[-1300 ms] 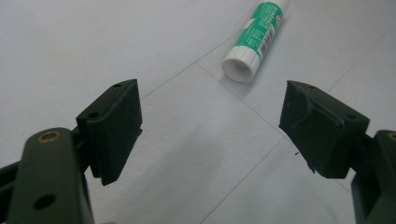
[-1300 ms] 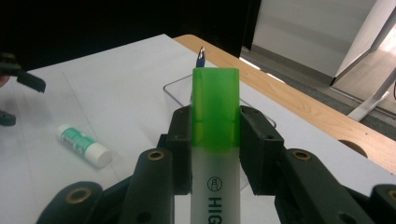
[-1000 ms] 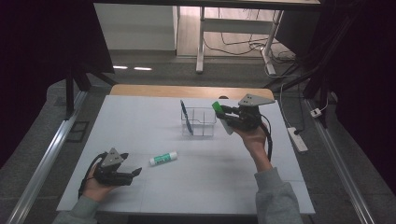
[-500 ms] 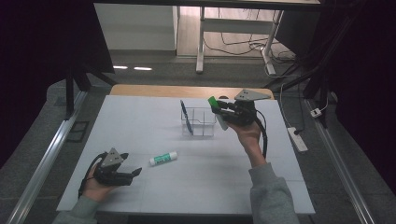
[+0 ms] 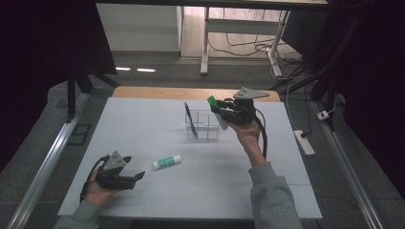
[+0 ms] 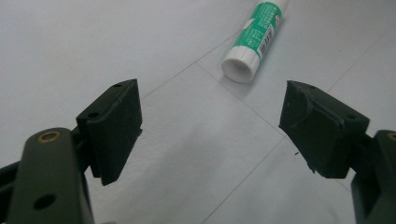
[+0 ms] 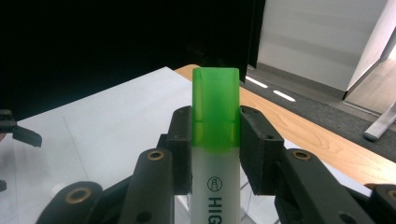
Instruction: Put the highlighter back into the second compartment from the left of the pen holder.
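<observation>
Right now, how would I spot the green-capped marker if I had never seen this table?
Start at the white table and find the clear plastic box near its far edge. Just right of that box, the right gripper is shut on the highlighter, lifted and tilted. Its bright green cap sets it apart from the white-capped glue stick lying flat near the left gripper.

1. Left gripper (image 6: 210, 135) jaws stand wide apart, nothing between them.
2. Glue stick (image 6: 254, 39) lies on the white table (image 6: 93, 42) ahead, white cap end toward the jaws.
3. Stick is clear of both jaws.
</observation>
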Demonstrator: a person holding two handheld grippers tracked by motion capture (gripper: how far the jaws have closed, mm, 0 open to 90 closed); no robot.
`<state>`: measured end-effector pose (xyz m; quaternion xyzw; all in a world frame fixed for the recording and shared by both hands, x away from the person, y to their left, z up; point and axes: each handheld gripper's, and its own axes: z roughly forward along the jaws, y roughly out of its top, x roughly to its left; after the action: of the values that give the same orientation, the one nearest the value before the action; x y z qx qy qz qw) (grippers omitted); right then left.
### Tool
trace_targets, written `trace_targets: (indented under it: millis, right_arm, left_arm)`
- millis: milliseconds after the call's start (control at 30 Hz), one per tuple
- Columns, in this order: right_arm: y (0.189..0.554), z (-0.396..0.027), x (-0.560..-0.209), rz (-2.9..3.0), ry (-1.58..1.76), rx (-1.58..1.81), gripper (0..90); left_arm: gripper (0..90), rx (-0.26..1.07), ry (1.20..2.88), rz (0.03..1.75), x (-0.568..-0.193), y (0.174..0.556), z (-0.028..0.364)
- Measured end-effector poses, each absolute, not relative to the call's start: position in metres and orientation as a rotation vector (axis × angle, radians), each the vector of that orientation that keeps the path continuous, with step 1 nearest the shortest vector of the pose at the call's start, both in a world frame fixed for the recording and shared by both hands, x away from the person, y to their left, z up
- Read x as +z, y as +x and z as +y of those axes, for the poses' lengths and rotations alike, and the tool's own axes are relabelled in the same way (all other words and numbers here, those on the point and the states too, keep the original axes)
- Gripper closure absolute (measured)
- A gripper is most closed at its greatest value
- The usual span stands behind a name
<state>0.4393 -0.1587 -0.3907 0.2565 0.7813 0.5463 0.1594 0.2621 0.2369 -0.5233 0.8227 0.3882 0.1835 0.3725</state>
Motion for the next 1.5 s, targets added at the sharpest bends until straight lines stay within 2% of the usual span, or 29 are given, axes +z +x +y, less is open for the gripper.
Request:
trace_targets:
  millis: [933, 1500]
  right_arm:
    - [0.461, -0.124, -0.393, 2.221, 0.732, 1.596, 66.6]
    - [0.477, -0.110, -0.406, 2.211, 0.753, 1.626, 66.6]
  left_arm:
    - [20.6, 0.471, 2.108, 0.983, -0.523, 0.262, 0.237]
    - [20.6, 0.475, 2.117, 0.982, -0.525, 0.262, 0.237]
